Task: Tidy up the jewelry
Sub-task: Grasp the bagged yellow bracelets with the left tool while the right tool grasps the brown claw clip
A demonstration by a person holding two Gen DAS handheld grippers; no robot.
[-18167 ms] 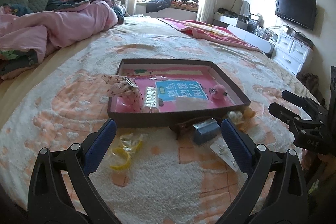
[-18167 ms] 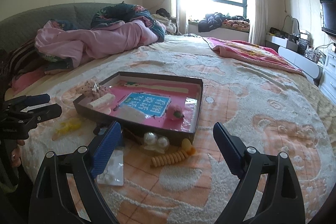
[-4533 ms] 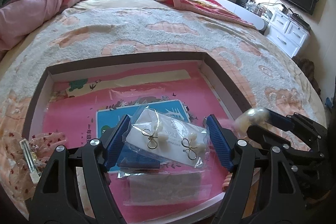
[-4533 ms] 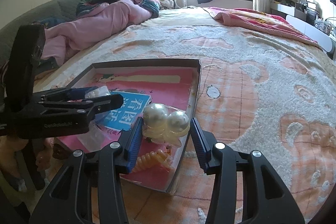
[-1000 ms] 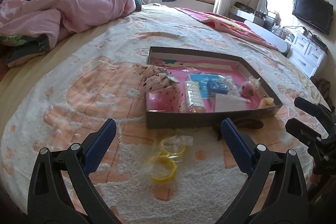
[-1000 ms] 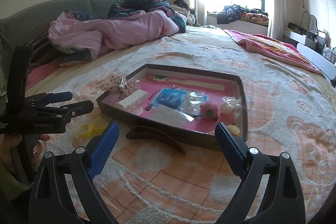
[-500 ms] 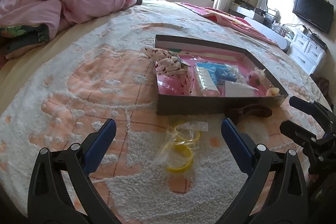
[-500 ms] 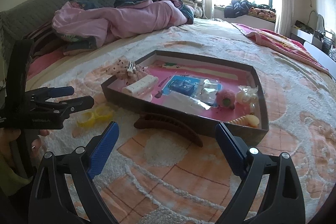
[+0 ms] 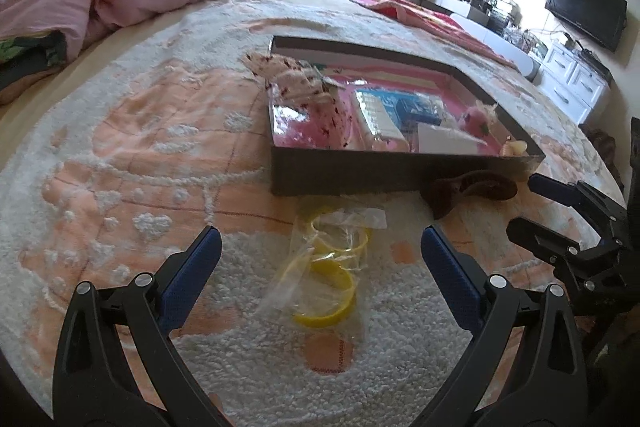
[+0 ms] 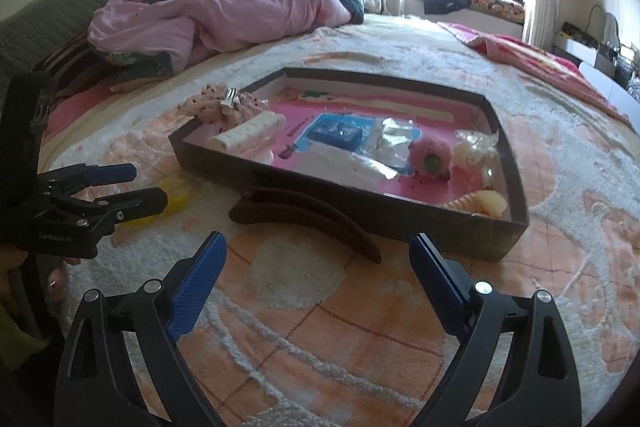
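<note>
A dark shallow box (image 9: 384,173) with a pink floor lies on the bed; it also shows in the right wrist view (image 10: 516,163). It holds a dotted bow clip (image 9: 296,79), a white beaded piece (image 10: 250,134), packets, a pink pompom (image 10: 431,155) and pearls (image 10: 472,151). A clear bag of yellow bangles (image 9: 332,267) lies on the blanket between the fingers of my open left gripper (image 9: 320,263). A brown hair claw (image 10: 308,215) lies before the box, just beyond my open, empty right gripper (image 10: 316,275).
A rumpled pink duvet (image 10: 224,19) lies at the far left of the bed. A red blanket (image 9: 416,11) lies far right. White drawers (image 9: 576,83) and a TV (image 9: 584,7) stand past the bed's right edge.
Both grippers have moved closer to the bed. The yellow bangles now lie between the left fingers and the brown claw is nearer the right gripper. Both stay open.
</note>
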